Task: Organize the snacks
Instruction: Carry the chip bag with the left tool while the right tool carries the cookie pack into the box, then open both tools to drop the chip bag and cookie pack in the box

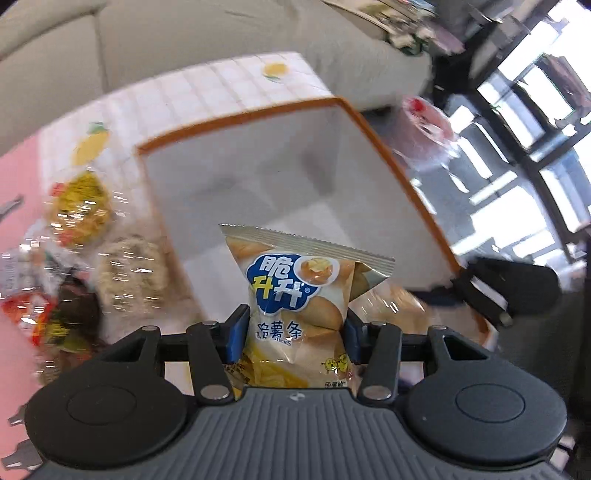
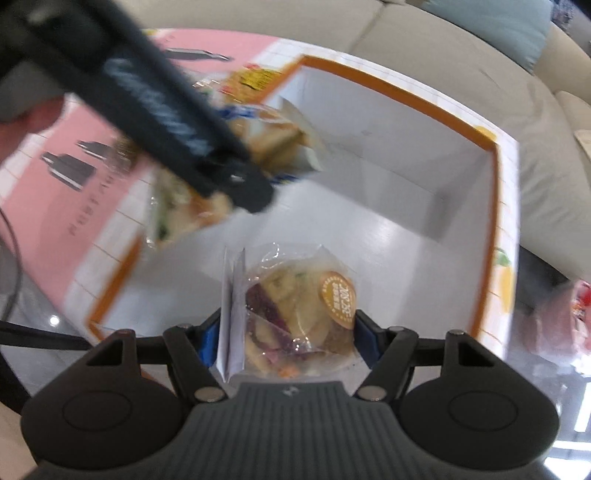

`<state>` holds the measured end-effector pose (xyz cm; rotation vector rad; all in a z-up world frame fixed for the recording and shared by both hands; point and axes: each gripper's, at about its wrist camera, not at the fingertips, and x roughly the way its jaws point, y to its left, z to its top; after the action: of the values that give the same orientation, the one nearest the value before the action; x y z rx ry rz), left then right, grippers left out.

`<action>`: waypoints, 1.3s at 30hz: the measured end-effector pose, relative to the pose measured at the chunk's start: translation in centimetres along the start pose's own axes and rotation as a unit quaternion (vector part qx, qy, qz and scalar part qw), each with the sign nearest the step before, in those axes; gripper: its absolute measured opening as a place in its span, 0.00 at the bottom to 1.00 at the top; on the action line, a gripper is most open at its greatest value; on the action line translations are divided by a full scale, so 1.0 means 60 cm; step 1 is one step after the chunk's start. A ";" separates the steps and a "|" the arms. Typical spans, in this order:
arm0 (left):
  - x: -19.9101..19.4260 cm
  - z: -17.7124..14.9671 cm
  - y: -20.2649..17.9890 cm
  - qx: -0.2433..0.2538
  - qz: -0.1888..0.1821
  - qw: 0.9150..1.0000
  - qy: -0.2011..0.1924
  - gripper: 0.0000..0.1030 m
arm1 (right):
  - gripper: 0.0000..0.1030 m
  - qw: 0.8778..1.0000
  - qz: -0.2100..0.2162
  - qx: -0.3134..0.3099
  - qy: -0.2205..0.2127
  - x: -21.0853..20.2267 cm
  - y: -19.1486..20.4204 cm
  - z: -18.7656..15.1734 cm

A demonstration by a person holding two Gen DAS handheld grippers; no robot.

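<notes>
Orange-rimmed white box (image 1: 343,107) on the checked lemon-print cloth (image 1: 236,81), interior bare white on the floor seen in both views (image 2: 424,192). Left gripper (image 1: 293,328) pinching a beige potato-stick packet (image 1: 295,291) by its lower half, blue pads (image 1: 236,328) pressed against both sides, packet upright and poised over the near edge of the box. Seen from the right wrist view as a blurred black tool (image 2: 236,177) slanting down from the upper left over the box's left wall, same packet (image 2: 280,144) at its tip above the interior. Right gripper (image 2: 286,338) clamped on a clear-wrapped snack (image 2: 295,314) bearing a round gold sticker, a white folded seam at its left side, held above the near part of the box floor. Loose snacks heaped on the cloth left of the box: a yellow-printed clear packet (image 1: 79,210), a pale round cake in clear wrap (image 1: 133,273), a red wrapper (image 1: 26,310) lower down. Pink printed sheet (image 2: 48,206) beside the cloth. Beige sofa (image 1: 184,33) behind the table. Motion blur over most of the surroundings.
</notes>
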<state>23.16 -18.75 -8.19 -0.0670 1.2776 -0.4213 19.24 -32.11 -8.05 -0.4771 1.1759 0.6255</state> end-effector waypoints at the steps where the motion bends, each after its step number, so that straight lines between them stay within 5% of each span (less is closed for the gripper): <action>1: 0.005 0.001 -0.008 0.008 -0.007 1.000 0.006 0.56 | 0.66 1.000 -0.006 -0.001 0.004 0.001 -0.009 -0.002; 7: 0.068 -0.003 -0.024 0.014 -0.020 0.997 0.071 0.56 | 0.66 0.999 -0.019 -0.026 0.027 0.011 -0.039 -0.011; 12: 0.085 -0.006 -0.045 0.053 0.011 0.995 0.078 0.57 | 0.67 0.998 -0.013 -0.033 0.043 0.031 -0.044 -0.010; 20: 0.093 -0.005 -0.064 0.083 0.012 0.991 0.106 0.75 | 0.69 0.996 -0.006 -0.046 0.072 0.063 -0.040 0.006; 26: 0.081 -0.016 -0.058 0.075 0.009 0.992 0.102 0.84 | 0.70 0.996 -0.008 -0.037 0.087 0.073 -0.034 0.009; 30: 0.062 -0.019 -0.050 0.070 -0.005 0.994 0.089 0.88 | 0.88 0.996 -0.014 -0.021 0.088 0.074 -0.039 0.010; 39: -0.013 -0.023 -0.065 0.083 -0.026 0.995 0.044 0.88 | 0.89 0.997 -0.029 -0.034 0.068 0.019 -0.028 0.018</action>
<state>20.64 -21.81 -6.82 0.0596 1.3252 -0.5780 21.42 -32.45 -8.74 -0.6182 1.2676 0.5919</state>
